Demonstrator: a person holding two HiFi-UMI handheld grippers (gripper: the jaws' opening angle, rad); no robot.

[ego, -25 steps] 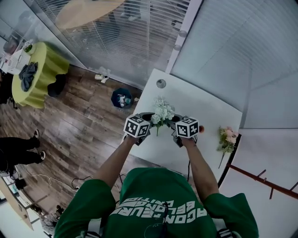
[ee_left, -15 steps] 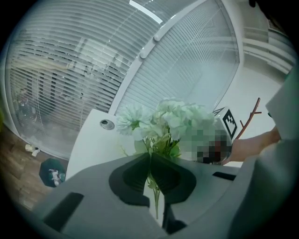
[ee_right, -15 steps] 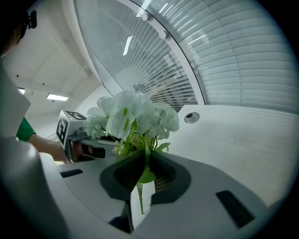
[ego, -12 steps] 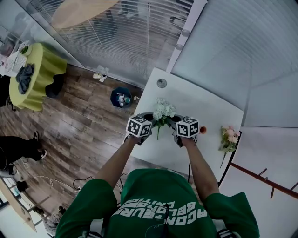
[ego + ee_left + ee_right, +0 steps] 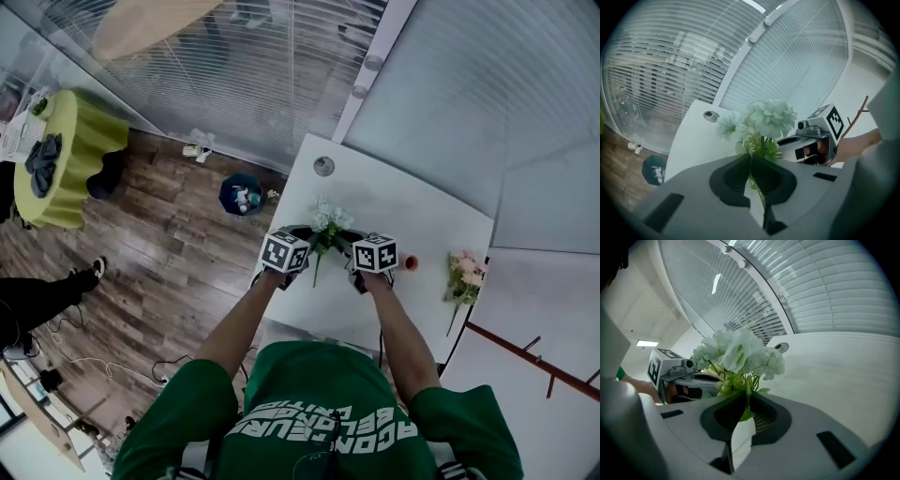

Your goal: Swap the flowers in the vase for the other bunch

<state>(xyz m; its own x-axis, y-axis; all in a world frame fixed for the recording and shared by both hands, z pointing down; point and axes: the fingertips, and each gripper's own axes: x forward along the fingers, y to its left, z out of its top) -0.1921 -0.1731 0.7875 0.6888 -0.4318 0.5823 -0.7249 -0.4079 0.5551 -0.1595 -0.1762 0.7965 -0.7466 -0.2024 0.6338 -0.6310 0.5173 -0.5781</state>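
Observation:
A bunch of white flowers hangs over the middle of the white table, its green stem pointing back toward me. My left gripper and right gripper meet from either side, both shut on the stems just below the blooms. In the left gripper view the jaws pinch the stems under the white flowers. The right gripper view shows the same grip under the white flowers. A pink bunch lies at the table's right edge. I see no vase.
A small orange-red object sits on the table just right of the right gripper. A round cable grommet is at the far left corner. Slatted blinds and glass stand behind the table. A dark bin is on the wooden floor to the left.
Both grippers have sunk toward the table together, carrying the white bunch with them. Both jaws stay shut on the stems.

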